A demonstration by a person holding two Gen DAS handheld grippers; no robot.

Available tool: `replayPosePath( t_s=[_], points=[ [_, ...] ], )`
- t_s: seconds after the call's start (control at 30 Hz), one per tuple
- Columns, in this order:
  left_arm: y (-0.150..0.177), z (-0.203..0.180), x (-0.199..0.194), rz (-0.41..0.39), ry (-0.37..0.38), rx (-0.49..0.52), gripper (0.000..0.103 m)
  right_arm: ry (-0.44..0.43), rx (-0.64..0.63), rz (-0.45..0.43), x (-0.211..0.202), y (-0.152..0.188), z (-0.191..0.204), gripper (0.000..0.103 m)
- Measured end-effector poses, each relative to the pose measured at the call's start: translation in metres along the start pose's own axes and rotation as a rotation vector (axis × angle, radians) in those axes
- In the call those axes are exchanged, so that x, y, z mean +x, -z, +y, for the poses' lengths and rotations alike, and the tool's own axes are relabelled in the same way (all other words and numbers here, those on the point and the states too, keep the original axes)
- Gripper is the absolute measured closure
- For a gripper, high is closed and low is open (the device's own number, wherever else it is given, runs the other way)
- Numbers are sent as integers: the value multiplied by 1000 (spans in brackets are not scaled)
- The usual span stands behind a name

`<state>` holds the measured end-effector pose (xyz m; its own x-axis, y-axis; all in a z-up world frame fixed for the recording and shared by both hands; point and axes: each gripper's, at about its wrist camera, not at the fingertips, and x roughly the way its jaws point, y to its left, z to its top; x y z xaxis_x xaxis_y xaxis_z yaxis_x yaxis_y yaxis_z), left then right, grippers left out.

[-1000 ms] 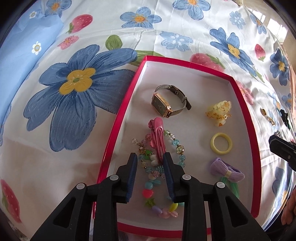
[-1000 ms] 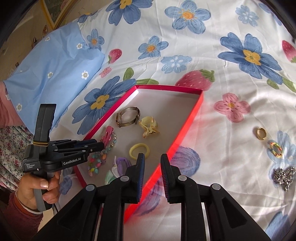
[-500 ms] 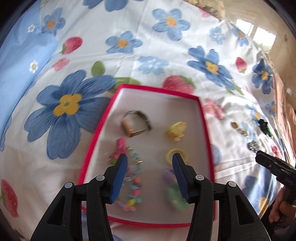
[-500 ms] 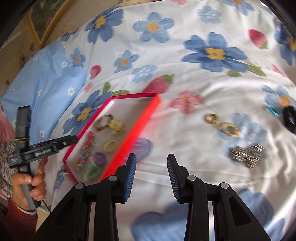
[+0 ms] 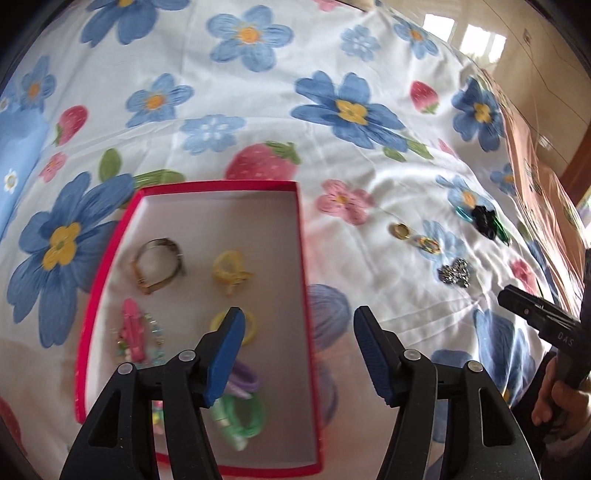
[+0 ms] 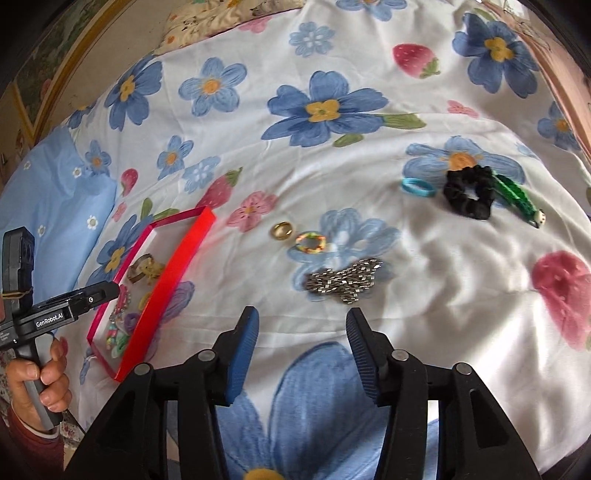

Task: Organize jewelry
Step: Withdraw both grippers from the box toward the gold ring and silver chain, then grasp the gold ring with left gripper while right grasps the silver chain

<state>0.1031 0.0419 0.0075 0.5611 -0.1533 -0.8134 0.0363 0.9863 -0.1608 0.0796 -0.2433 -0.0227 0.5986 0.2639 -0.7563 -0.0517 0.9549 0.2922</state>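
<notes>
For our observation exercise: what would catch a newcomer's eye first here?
The shallow red-rimmed box on the flowered bedsheet, holding a pink hair clip and a yellow ring. To its right, loose on the sheet, lie a silver chain heap and a black fabric scrunchie.

I see bright daylight from a window (image 5: pixel 463 31) at upper right, soft shadows, curved fisheye edges, and motion blur near the red box (image 5: pixel 306 295).

Ahead of the right gripper's fingers (image 6: pixel 242 354) lies the chain (image 6: pixel 343 280) on the bedsheet (image 6: pixel 461 295); beyond it sit two rings (image 6: pixel 282 229), farther right the scrunchie (image 6: pixel 469 195). The box (image 6: pixel 170 280) lies left of them, holding a watch (image 5: pixel 159 264) and hair ties (image 5: pixel 236 326).
</notes>
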Motion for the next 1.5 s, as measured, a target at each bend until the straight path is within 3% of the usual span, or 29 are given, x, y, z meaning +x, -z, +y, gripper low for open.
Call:
replayPosePath(
  t_s=[0.13, 0.43, 1.0, 1.13, 1.37, 1.43, 1.47, 1.5],
  points=[
    [-9, -16, 13, 16, 7, 38, 39, 9, 2, -5, 1, 0, -9, 41],
    [-32, -48, 56, 49, 23, 85, 39, 25, -39, 25, 20, -6, -12, 40],
    [-89, -110, 178, 110, 38, 213, 40, 41, -102, 92, 65, -20, -18, 38],
    [-95, -115, 201, 128, 45, 223, 54, 33, -105, 86, 67, -20, -20, 38],
    [-95, -126, 213, 119, 44, 251, 61, 76, -154, 83, 76, -18, -12, 39],
    [-96, -127, 215, 118, 54, 247, 70, 100, -169, 81, 78, -18, -10, 43],
    [-96, -127, 215, 118, 60, 247, 79, 109, -173, 79, 79, -18, -10, 49],
    [-97, -127, 215, 119, 64, 248, 80, 118, -174, 77, 79, -18, -10, 55]
  ],
)
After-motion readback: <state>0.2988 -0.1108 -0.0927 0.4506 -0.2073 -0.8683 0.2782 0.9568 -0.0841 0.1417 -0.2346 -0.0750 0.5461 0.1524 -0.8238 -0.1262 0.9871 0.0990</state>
